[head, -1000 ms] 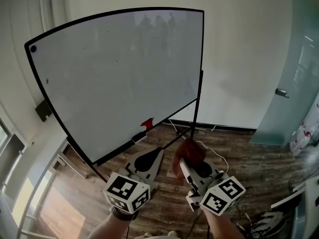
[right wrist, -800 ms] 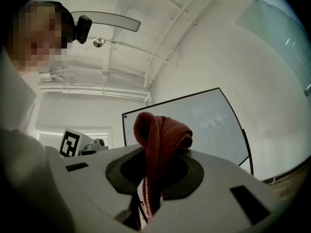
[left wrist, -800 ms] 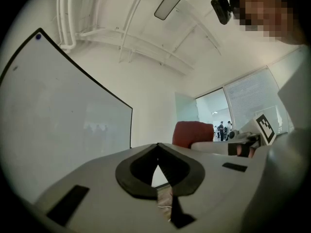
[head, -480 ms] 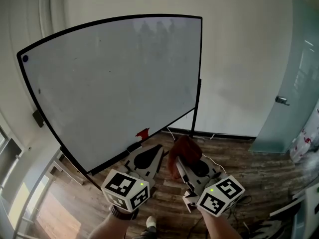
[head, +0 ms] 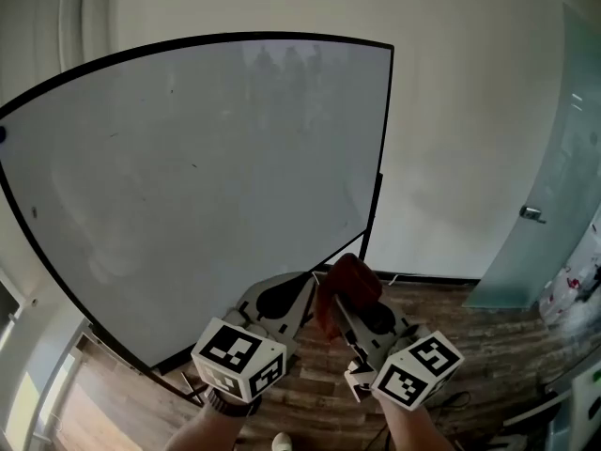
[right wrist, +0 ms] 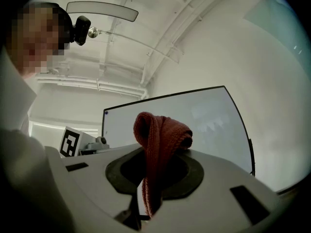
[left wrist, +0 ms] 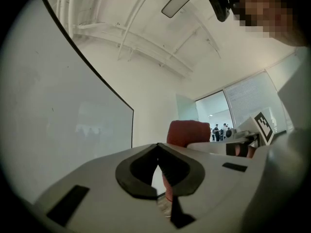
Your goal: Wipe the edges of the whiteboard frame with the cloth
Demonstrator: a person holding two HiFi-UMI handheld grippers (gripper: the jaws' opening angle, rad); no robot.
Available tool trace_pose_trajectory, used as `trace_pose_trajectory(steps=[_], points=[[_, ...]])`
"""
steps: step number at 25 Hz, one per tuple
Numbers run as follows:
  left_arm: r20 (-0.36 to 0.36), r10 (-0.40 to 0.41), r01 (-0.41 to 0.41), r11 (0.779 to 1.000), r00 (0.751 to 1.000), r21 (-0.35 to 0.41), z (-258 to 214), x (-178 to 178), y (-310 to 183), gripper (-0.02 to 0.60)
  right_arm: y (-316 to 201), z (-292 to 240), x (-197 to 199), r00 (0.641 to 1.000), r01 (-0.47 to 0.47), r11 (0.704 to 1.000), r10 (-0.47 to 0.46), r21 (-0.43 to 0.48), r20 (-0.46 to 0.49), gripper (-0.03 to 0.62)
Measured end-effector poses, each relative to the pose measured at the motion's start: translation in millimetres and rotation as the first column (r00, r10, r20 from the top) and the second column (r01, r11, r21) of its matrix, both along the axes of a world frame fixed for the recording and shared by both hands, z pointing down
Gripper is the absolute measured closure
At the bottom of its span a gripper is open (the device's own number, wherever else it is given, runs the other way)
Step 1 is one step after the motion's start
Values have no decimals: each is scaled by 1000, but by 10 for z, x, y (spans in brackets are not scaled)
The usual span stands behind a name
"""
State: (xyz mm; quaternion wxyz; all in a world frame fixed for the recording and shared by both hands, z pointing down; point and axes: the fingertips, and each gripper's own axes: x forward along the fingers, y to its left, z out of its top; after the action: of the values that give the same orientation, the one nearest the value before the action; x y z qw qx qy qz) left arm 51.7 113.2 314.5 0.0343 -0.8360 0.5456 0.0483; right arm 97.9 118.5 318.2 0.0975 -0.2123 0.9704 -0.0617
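A: Tong state?

B: The right gripper point(head: 336, 301) is clamped on the red cloth point(head: 352, 278). A knitted fold is seen bulging above the jaws, with the rest hanging down between them. The left gripper point(head: 305, 282) is closed tip to tip, nothing held.

A: Where is the frame relative to the cloth?

B: The whiteboard frame point(head: 386, 120) lies ahead and above. Its lower right corner is judged the nearest part, just beyond the cloth in the head view. No contact is seen. From that corner the right edge runs up, and the bottom edge runs down-left behind the left gripper.

A: Nearer hand?

B: The right one, and it is the loaded one. A reach forward and up would be needed, with the cloth laid on the right edge and the stroke taken along its length.

A: Obstructions?

B: The stand post point(head: 375, 209) is set just beside the lower part of the right edge and could be snagged. The left gripper is held just beside the right one; whether they touch cannot be told. The glass door point(head: 554, 186) is well apart at right. Wiping is judged not yet begun.
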Motion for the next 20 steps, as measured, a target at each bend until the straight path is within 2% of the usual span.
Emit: trace_pose_trajectory(steps=[6,11,16,20], points=[[19,55,-56,998,998,24,-170,-468,-711,573,-724,-142,-531,999,-36,999,35,20,18,530],[8,56,-56,998,998,22,-208,-785,-1212,573,-1213,-214,-823,999,-44,998,44,46,5,530],[-1,43,-43,998,999,42,-336,-940,-1756,572,-1821,-464,-939,999,-33,993,32,113,11,530],[2,22,-22,998,1000,64,-569,-975,-2340,572,-2412,-806,-1045,999,16,981,-21,195,25,530]])
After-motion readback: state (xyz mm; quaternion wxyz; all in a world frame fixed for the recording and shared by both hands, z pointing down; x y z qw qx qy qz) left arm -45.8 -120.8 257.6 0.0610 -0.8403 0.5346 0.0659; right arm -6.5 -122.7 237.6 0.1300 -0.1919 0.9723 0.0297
